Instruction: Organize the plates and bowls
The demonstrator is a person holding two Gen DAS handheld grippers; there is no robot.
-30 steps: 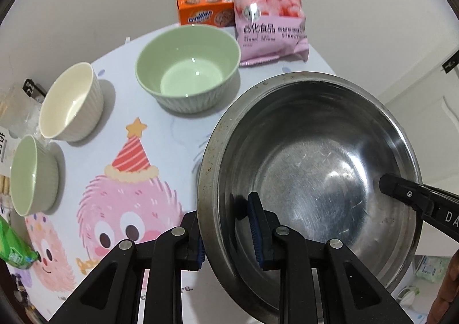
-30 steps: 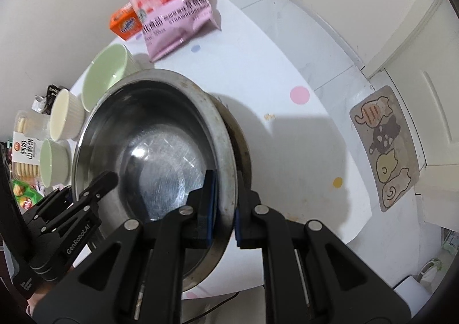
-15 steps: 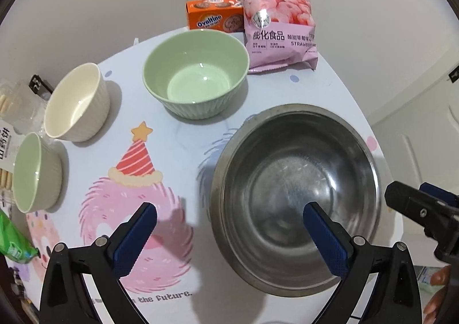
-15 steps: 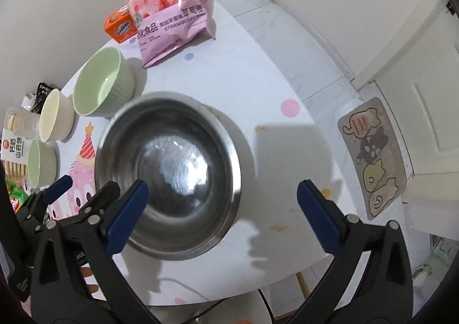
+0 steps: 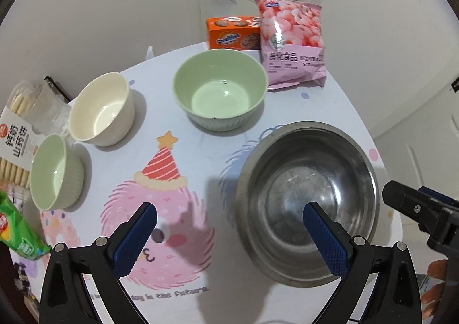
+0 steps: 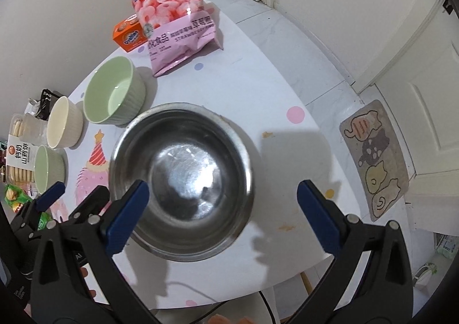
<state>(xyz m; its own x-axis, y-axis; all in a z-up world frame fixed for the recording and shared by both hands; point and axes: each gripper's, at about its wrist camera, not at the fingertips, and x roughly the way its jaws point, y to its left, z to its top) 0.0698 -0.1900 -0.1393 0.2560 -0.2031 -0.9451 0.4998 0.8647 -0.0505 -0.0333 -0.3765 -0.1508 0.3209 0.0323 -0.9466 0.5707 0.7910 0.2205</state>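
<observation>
Both wrist cameras look steeply down on the table (image 5: 338, 106) from close above. The left view faces its pink-monster side, the right view its floor-side edge. Both share the steel bowl (image 5: 307, 197) (image 6: 183, 177), green bowl (image 5: 219, 91) (image 6: 113, 94) and pink bag (image 5: 292, 40) (image 6: 175, 17).

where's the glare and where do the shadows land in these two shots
Left wrist view: soft highlights inside the steel bowl and the big green bowl; tongs' shadows fall on the tablecloth. Right wrist view: a bright patch in the steel bowl's bottom, tong shadows right of it; the table edge bends from fisheye distortion.
</observation>
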